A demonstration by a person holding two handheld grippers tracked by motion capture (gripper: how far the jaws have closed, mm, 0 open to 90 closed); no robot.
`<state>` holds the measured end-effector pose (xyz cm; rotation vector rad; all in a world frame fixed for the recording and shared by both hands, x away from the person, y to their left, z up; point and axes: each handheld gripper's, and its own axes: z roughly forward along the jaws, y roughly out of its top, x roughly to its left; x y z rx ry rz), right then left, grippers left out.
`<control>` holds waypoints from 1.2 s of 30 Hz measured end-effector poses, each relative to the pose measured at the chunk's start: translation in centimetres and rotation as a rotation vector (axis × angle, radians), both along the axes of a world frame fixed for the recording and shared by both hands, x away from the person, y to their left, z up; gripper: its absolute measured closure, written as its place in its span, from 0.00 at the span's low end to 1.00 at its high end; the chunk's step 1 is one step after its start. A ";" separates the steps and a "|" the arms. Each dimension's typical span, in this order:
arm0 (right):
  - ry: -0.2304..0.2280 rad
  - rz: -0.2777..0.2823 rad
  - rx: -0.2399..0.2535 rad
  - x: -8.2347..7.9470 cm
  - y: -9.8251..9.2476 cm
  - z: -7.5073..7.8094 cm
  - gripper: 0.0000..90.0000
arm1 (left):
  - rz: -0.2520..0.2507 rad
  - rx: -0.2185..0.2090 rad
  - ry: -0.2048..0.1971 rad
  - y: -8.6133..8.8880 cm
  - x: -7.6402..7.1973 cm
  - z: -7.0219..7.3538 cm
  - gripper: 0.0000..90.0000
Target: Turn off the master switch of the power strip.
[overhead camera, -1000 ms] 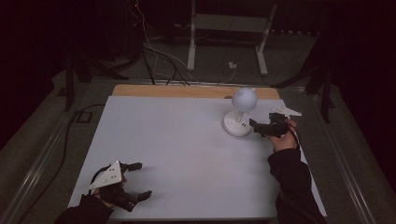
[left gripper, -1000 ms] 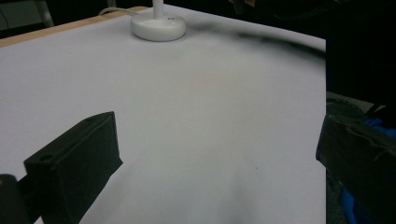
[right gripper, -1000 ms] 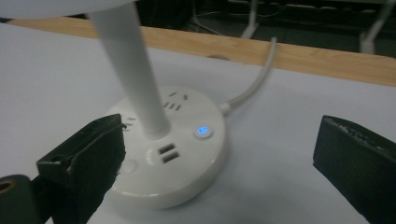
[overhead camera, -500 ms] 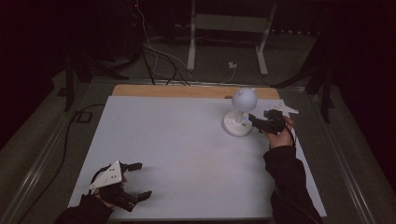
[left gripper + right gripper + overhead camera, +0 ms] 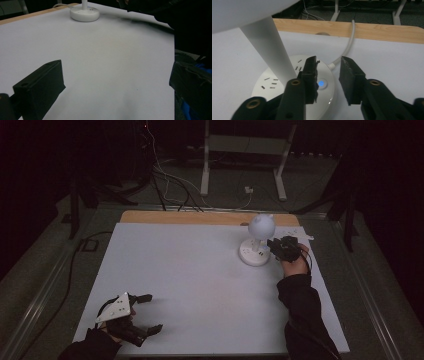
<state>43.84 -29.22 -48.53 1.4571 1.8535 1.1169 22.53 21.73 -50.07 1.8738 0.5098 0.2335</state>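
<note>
The right gripper [image 5: 328, 75] has its jaws a little apart, holding nothing. Just under and ahead of its tips sits the round white plastic lamp base [image 5: 294, 82], its blue glowing button [image 5: 321, 83] between them.

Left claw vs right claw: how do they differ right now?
The left claw sits at the table's near-left corner, jaws spread wide; the right claw hovers over the white lamp base, jaws narrower, straddling its blue-lit button. Both are open and hold nothing.
</note>
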 end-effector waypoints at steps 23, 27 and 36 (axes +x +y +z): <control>0.020 -0.025 0.002 0.5 1.2 -1.8 1.00 | 0.000 -0.005 0.001 0.0 0.0 0.0 0.00; 0.016 -0.017 -0.019 0.6 1.5 -2.0 1.00 | 0.000 -0.004 0.001 0.0 0.0 0.0 0.00; 0.008 -0.009 -0.041 0.7 1.8 -2.6 1.00 | 0.000 -0.005 0.002 0.0 0.0 0.0 0.00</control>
